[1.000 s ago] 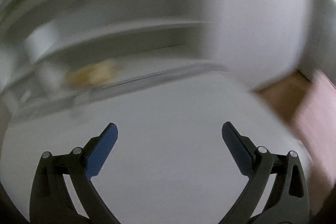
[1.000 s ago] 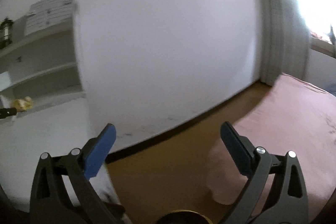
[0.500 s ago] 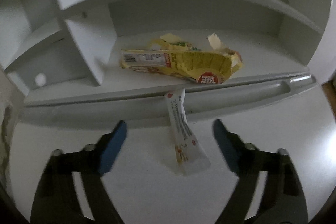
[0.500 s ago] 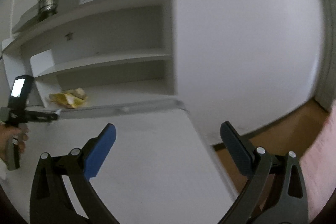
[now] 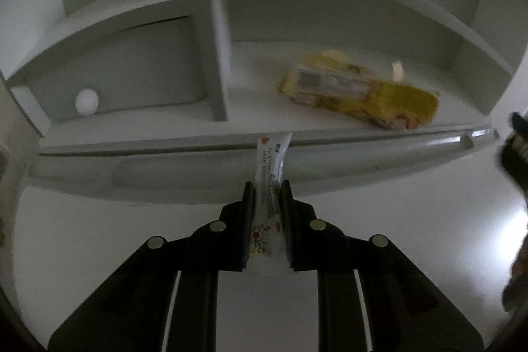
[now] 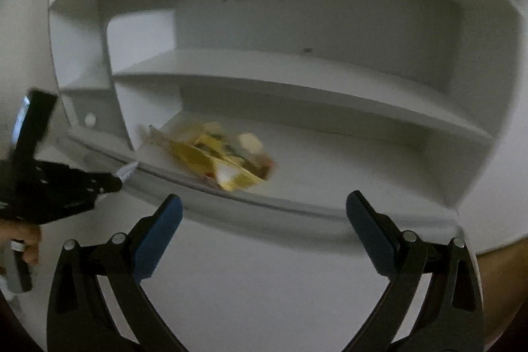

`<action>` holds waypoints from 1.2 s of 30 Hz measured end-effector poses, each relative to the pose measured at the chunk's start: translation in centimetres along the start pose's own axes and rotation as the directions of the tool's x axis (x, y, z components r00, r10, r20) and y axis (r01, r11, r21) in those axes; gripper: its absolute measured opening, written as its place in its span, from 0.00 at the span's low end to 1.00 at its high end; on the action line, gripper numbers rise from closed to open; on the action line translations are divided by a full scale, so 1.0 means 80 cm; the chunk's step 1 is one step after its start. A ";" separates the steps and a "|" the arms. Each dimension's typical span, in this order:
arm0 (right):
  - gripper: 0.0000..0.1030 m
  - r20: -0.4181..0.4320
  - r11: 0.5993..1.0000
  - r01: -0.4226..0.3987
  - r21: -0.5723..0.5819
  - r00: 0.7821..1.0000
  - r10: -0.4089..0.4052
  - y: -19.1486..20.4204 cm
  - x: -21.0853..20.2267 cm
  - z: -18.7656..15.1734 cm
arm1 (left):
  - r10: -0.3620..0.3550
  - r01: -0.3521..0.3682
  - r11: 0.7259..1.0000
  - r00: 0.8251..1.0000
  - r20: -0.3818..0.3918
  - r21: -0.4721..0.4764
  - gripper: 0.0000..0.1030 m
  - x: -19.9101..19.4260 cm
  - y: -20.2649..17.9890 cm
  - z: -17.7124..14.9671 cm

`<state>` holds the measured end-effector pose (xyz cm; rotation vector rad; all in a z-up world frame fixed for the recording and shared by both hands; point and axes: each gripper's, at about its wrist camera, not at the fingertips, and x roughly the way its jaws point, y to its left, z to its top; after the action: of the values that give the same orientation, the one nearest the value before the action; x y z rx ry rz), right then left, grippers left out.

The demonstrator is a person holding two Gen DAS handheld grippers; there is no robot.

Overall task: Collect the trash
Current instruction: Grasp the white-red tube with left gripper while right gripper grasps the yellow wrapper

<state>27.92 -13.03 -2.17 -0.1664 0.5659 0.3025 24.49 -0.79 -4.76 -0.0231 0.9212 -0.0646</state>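
Our left hand-held gripper [image 5: 267, 187] is pressed together on a thin white sachet [image 5: 269, 183], pinching its lower part while the top end leans against the front lip of the shelf [image 5: 198, 142] above the desk [image 5: 99, 220]. The sachet looks limp and slick, so if we pull back fast it may snag on that lip and slide out from between the pads, dropping onto the desk below the shelf. Our right hand-held gripper [image 6: 264, 210] hangs spread wide and empty in front of the shelf, aimed toward the yellow wrapper [image 6: 217, 160] lying on the shelf floor to the right of the upright divider [image 5: 216, 55]. That wrapper is blurred in the right view, so we cannot tell its exact outline, and a badly judged closing could push it deeper into the shelf or catch only a loose flap. With both tools close to the shelf front, we also risk knocking them together.
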 end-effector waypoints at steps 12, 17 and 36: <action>0.93 -0.138 0.981 0.009 -0.196 0.990 -0.037 0.065 0.126 0.055 | -0.066 0.067 0.997 0.998 0.013 -0.028 0.15 -0.004 0.026 -0.008; 0.39 -0.233 0.981 -0.052 -0.187 0.972 0.008 0.075 0.152 0.055 | -0.082 0.082 0.996 0.997 0.009 -0.038 0.15 0.010 0.049 -0.005; 0.14 -0.178 0.982 -0.179 0.056 0.966 0.186 0.015 0.038 0.013 | -0.172 0.174 0.980 0.985 0.028 -0.100 0.14 0.013 0.089 -0.009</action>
<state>30.45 -10.96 -3.07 -0.1047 0.7712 0.4580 24.90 6.24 -6.36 -0.1994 0.9009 -0.1788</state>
